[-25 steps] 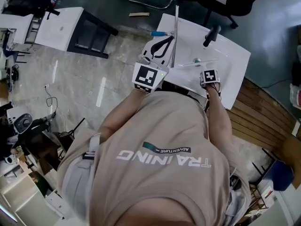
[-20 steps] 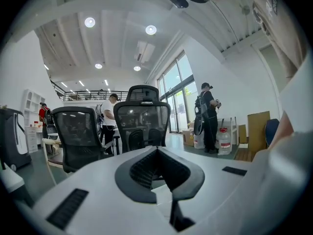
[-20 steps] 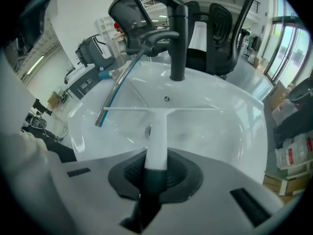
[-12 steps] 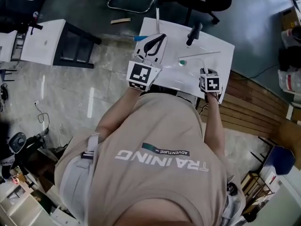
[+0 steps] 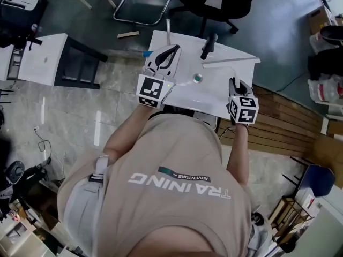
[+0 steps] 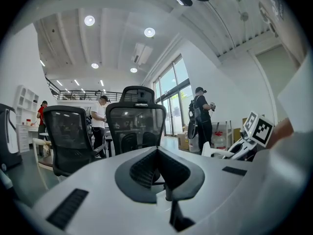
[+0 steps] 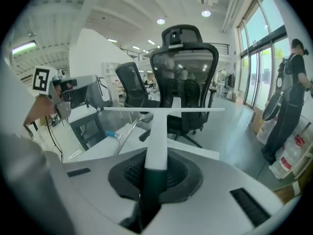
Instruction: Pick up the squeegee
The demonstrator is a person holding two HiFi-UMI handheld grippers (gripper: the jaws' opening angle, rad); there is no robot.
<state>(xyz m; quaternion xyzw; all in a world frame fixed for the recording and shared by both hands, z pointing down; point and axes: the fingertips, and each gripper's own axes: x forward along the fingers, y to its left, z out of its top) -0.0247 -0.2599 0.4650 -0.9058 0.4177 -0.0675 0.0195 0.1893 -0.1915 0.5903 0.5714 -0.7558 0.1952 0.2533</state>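
The squeegee has a long white blade [image 7: 164,109] on a white shaft that ends in a dark green handle [image 7: 152,180]. My right gripper [image 7: 155,166] is shut on that handle and holds the squeegee up, blade outward, above the white table [image 7: 105,148]. From the head view the blade [image 5: 231,60] hangs over the table's right part [image 5: 214,92], ahead of the right gripper [image 5: 234,83]. My left gripper [image 5: 170,50] hovers at the table's left edge. Its jaws [image 6: 157,152] are shut with nothing between them.
On the table lie a thin rod tool with a blue grip [image 7: 111,133], a black handle [image 5: 209,46] and a small green object [image 5: 198,78]. Black office chairs [image 7: 183,77] stand behind the table. A second white desk [image 5: 37,58] is at the left. People stand in the background [image 6: 201,116].
My right gripper has risen from the table with the squeegee, lifting the blade clear of the top. The left gripper has drifted slightly and stays shut.
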